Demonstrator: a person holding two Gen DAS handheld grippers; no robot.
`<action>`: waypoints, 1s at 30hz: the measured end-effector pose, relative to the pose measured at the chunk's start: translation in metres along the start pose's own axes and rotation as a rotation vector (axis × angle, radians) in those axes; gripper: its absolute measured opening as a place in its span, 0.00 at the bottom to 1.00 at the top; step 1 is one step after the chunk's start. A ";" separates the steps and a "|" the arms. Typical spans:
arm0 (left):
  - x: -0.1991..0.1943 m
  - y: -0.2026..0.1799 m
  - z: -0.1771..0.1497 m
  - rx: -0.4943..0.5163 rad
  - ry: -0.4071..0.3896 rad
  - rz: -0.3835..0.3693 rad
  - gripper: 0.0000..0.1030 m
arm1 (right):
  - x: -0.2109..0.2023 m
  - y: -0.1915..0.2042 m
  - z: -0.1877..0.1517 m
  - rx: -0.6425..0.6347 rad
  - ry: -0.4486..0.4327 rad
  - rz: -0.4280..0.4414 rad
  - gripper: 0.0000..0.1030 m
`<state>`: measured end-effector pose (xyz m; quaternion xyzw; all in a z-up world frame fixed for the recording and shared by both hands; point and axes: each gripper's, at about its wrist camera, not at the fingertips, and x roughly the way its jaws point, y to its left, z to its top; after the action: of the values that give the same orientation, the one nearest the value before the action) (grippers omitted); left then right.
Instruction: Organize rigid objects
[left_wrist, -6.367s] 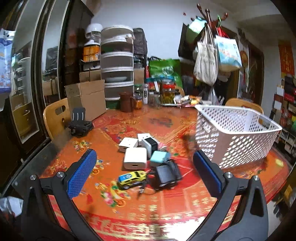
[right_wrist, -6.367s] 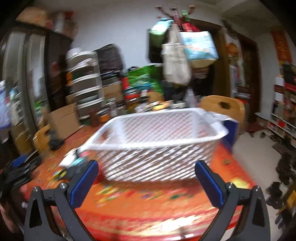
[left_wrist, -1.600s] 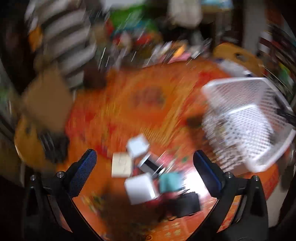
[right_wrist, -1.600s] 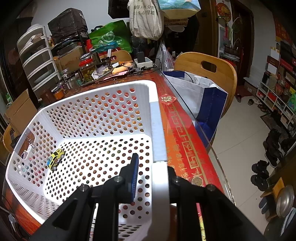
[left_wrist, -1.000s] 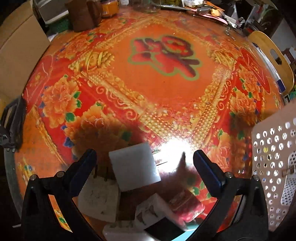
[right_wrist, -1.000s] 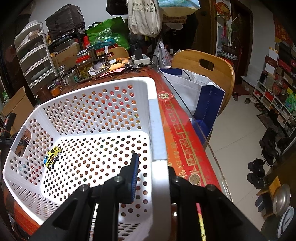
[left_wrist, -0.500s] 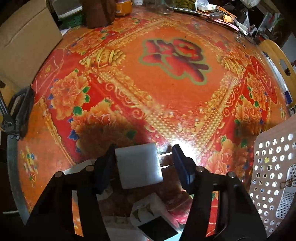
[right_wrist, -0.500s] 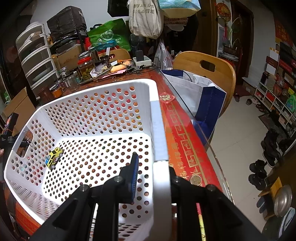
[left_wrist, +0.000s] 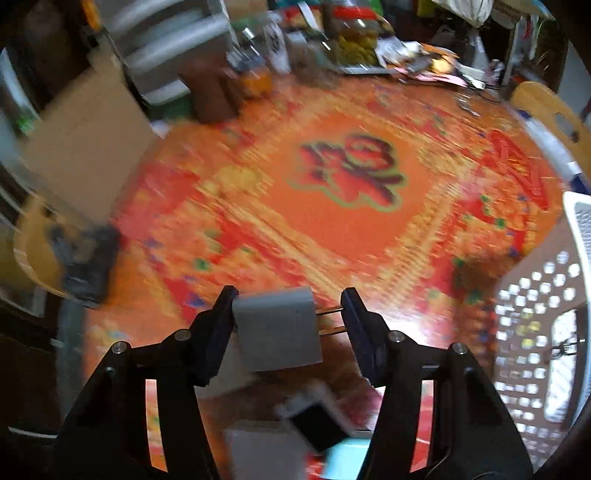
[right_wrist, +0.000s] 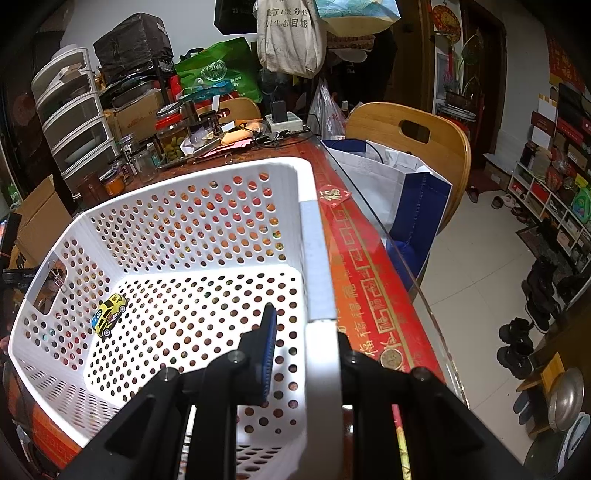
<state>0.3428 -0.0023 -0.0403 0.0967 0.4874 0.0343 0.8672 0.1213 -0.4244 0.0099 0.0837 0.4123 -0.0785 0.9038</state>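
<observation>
A: What has the left tool (left_wrist: 288, 325) got?

B: It is pinching a white charger (left_wrist: 277, 328). One pad presses its flat side and the other bears on the tips of its two metal prongs (left_wrist: 328, 320). The right tool (right_wrist: 303, 354) is pressed together on the basket (right_wrist: 314, 258) rim, one pad inside the wall, the other outside.

A: How would that charger handle?

B: Light and stiff, I'd judge: a hard plastic block that won't give under the pads. The shell looks smooth, so it could slip or swivel, and a hold through the prongs seems less sure than one across two flat faces. The broad sides would be the better place to take it.

A: And its look?

B: A plain, squarish white body with rounded corners and the prongs sticking out of one side toward the basket. No markings that I can make out through the blur.

A: Where is it relative to the basket?

B: Outside it, well to its left in the left view, off the tabletop (left_wrist: 351, 229) above the other small boxes. Inside the basket lies only a yellow toy car (right_wrist: 109, 314).
</observation>
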 end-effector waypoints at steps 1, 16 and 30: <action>-0.008 0.000 0.001 0.012 -0.030 0.038 0.53 | 0.000 0.000 0.000 -0.001 0.001 0.000 0.17; -0.176 -0.142 0.008 0.389 -0.304 0.047 0.54 | 0.001 0.000 0.001 -0.007 0.001 0.004 0.17; -0.123 -0.264 -0.015 0.685 -0.157 0.102 0.54 | 0.001 0.001 0.001 -0.011 0.003 0.005 0.17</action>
<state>0.2567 -0.2777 0.0020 0.4083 0.3972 -0.0956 0.8163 0.1224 -0.4242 0.0099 0.0801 0.4137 -0.0738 0.9039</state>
